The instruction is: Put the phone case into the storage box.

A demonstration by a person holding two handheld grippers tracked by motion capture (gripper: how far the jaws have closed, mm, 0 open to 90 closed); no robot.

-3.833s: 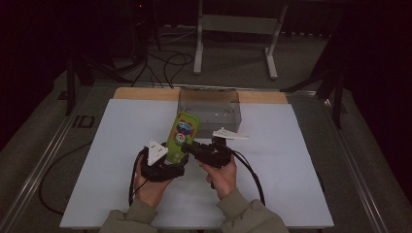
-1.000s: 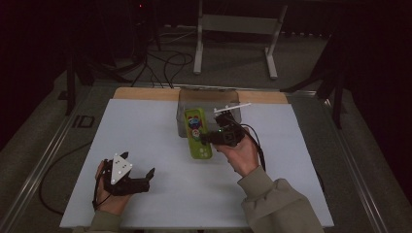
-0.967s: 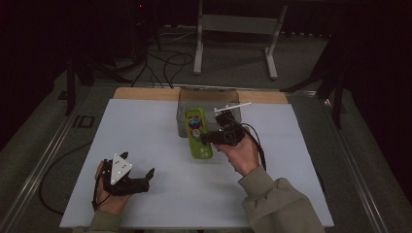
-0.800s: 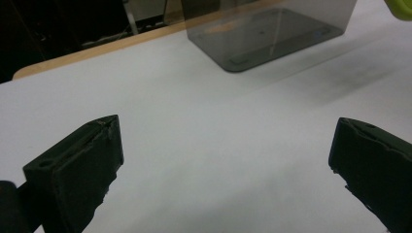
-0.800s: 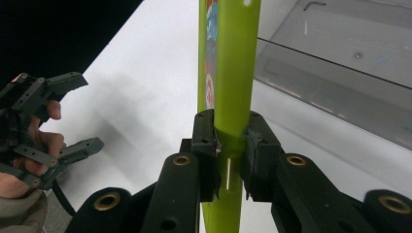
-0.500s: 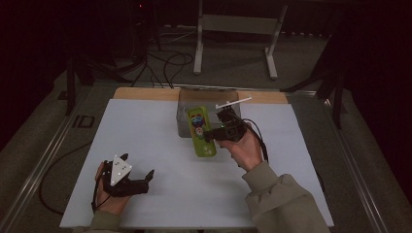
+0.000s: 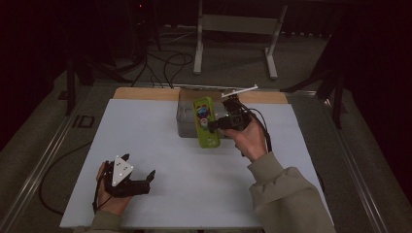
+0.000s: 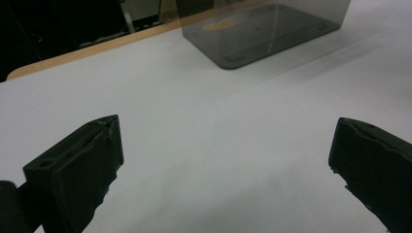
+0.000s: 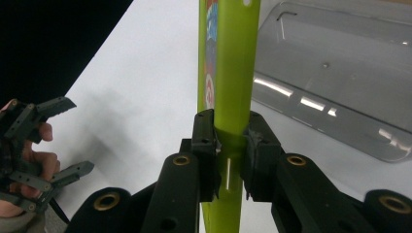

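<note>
Packet (image 7: 205, 123) of lime green, flat and printed with a colourful label, is pinched on its edge between your right gripper's (image 7: 217, 124) fingers (image 9: 204, 145), which press in from both sides and dent the green material slightly. You hold it off the surface (image 7: 155, 141), just in front of and partly overlapping the clear plastic box (image 7: 187, 114) that stands at the far middle of the white sheet. In the right gripper view the packet (image 9: 228, 68) runs straight up from the fingers, with the box (image 9: 340, 73) lying to its right. Your right hand (image 7: 250, 141) grips the tool from behind, cable looping over it. Your left gripper (image 7: 130, 177) rests low at the near left corner of the surface, well apart from the packet, its fingers (image 8: 77, 170) spread wide over bare white surface (image 8: 218, 145).
</note>
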